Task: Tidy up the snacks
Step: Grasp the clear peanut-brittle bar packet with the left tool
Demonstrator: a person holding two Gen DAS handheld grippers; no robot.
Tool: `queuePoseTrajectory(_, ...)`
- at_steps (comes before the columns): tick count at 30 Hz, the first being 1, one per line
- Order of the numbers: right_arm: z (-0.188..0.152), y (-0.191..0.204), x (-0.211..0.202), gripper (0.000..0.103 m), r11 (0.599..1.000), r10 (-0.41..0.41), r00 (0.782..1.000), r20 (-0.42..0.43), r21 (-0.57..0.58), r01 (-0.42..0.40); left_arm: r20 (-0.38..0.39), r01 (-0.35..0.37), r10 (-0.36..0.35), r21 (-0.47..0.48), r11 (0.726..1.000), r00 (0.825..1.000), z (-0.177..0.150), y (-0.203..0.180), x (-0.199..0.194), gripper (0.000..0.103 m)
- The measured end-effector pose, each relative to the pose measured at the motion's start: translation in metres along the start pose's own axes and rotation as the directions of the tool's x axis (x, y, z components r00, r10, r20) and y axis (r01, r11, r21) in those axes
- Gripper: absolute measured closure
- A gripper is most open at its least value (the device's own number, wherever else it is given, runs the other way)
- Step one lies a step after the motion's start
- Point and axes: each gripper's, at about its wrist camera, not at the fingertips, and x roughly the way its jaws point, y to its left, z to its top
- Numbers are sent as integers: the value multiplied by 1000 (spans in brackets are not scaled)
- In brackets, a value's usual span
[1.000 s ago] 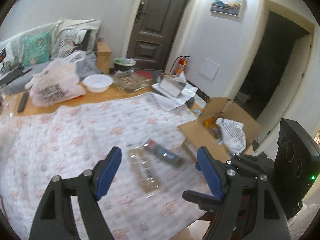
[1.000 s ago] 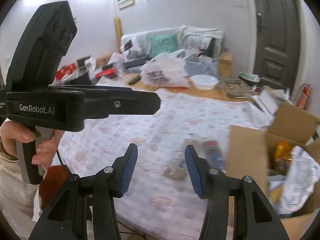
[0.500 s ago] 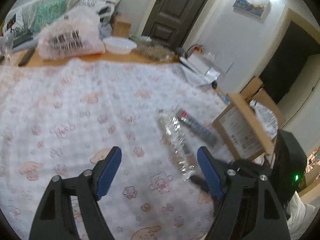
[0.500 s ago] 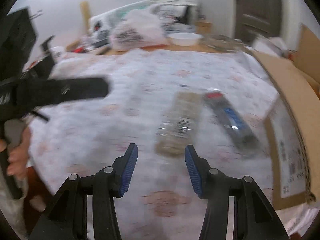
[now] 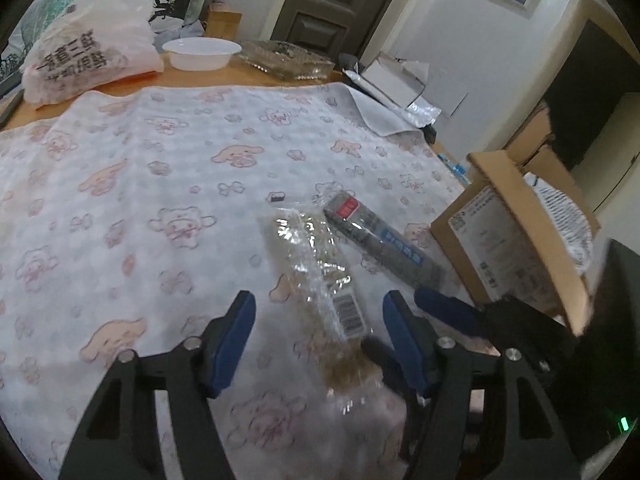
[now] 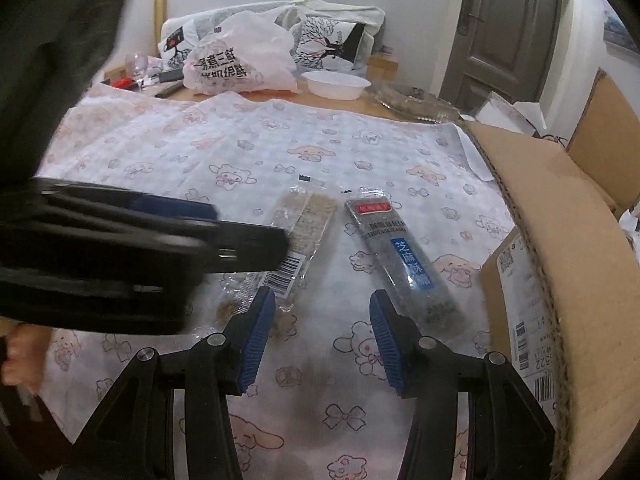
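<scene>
Left wrist view, from left to right: the printed cloth (image 5: 132, 184) covers the tabletop, and the left tool (image 5: 316, 326) hangs low over it with its blue pads spread and closing. The near end of the clear snack packet (image 5: 320, 276) lies between those pads, though neither pad presses on it. Just right of that packet, almost parallel and close beside it, lies the dark sesame snack bar (image 5: 384, 244). Further right the cardboard box (image 5: 516, 236) stands at the tabletop's edge, and the blue tips of the right tool (image 5: 448, 308) reach in near the dark bar's close end. Right wrist view, again left to right: the left tool's black body crosses over the clear packet, covering part of it. The right tool's pads stand apart with only bare cloth between them; the clear packet's near end lies just beside the left pad, the dark bar's near end just beside the right pad.
</scene>
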Motion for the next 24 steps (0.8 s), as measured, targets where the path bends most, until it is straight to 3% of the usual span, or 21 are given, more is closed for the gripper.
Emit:
queuePoseTrajectory(8, -8, -9, -5, 53, 1000, 20, 1000, 3, 23, -20, 4, -66, 66, 51, 997, 998, 5, -15, 21, 41)
queuePoseTrajectory(9, -9, -11, -5, 52, 999, 19, 1000, 2, 26, -19, 9, -82, 82, 60, 995, 997, 4, -16, 22, 44)
queuePoseTrajectory(11, -9, -13, -5, 52, 999, 21, 1000, 0, 29, -21, 25, -167, 165, 96, 981, 986, 3, -20, 24, 66)
queuePoseTrajectory(16, -10, -12, -6, 52, 1000, 16, 1000, -4, 19, -16, 25, -132, 130, 61, 989, 991, 3, -6, 19, 73)
queuePoseTrajectory(20, -8, -8, -7, 52, 1000, 11, 1000, -8, 5, -11, 18, -123, 122, 51, 991, 992, 4, -6, 18, 72)
queuePoseTrajectory(24, -10, -7, -8, 52, 1000, 4, 1000, -19, -1, -4, 6, -79, 79, 46, 996, 997, 8, -15, 24, 49)
